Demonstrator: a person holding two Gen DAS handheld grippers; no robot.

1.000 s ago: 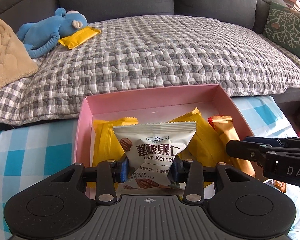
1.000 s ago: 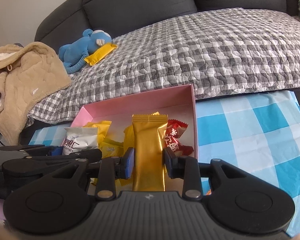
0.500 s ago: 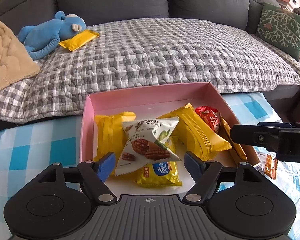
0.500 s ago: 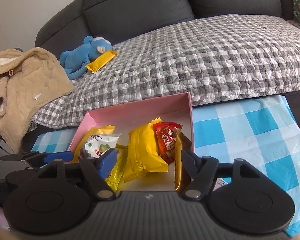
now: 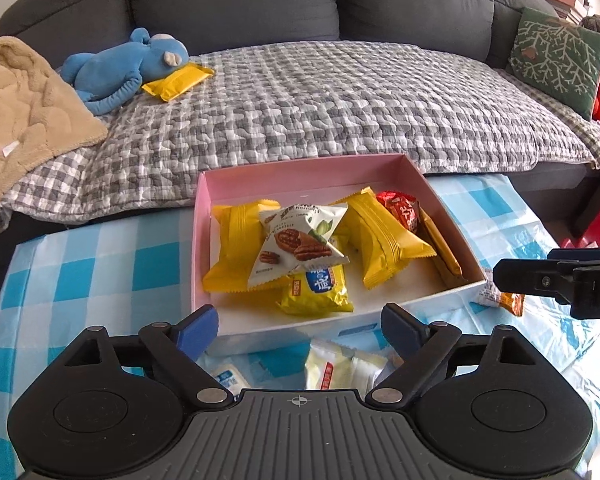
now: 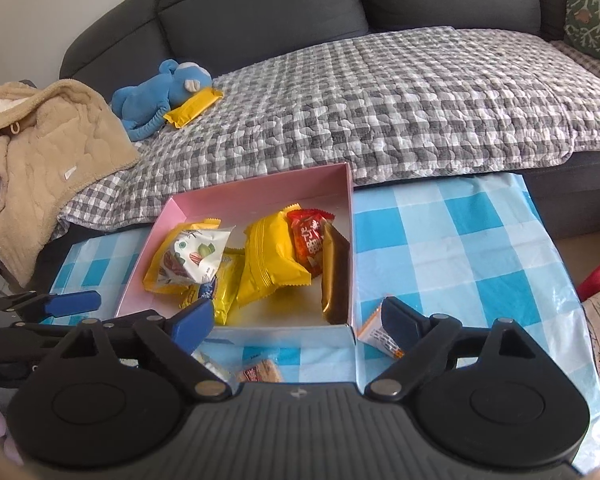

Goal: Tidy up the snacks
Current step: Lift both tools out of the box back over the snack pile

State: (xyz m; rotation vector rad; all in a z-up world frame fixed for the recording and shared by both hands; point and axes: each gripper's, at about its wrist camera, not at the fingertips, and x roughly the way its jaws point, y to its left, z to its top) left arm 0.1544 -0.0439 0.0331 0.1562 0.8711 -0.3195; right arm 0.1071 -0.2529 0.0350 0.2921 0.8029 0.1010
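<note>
A pink box (image 5: 300, 172) (image 6: 260, 194) on the blue checked tablecloth holds several snack packets. A white pecan packet (image 5: 296, 242) (image 6: 196, 256) lies on yellow packets (image 5: 380, 236). A gold bar packet (image 5: 440, 246) (image 6: 334, 272) leans on the box's right wall beside a red packet (image 6: 308, 240). My left gripper (image 5: 300, 326) is open and empty, just in front of the box. My right gripper (image 6: 298, 320) is open and empty at the box's near right corner; it shows in the left wrist view (image 5: 540, 280).
Loose packets lie on the cloth in front of the box (image 5: 332, 372) (image 6: 260, 370) and right of it (image 6: 380, 332). A yellow packet (image 5: 178, 80) lies beside a blue plush toy (image 5: 120, 68) on the grey checked sofa cover. A tan blanket (image 6: 40, 140) lies at the left.
Both grippers opened and pulled back from the box. The white pecan packet and the gold bar packet were let go and now lie in the box.
</note>
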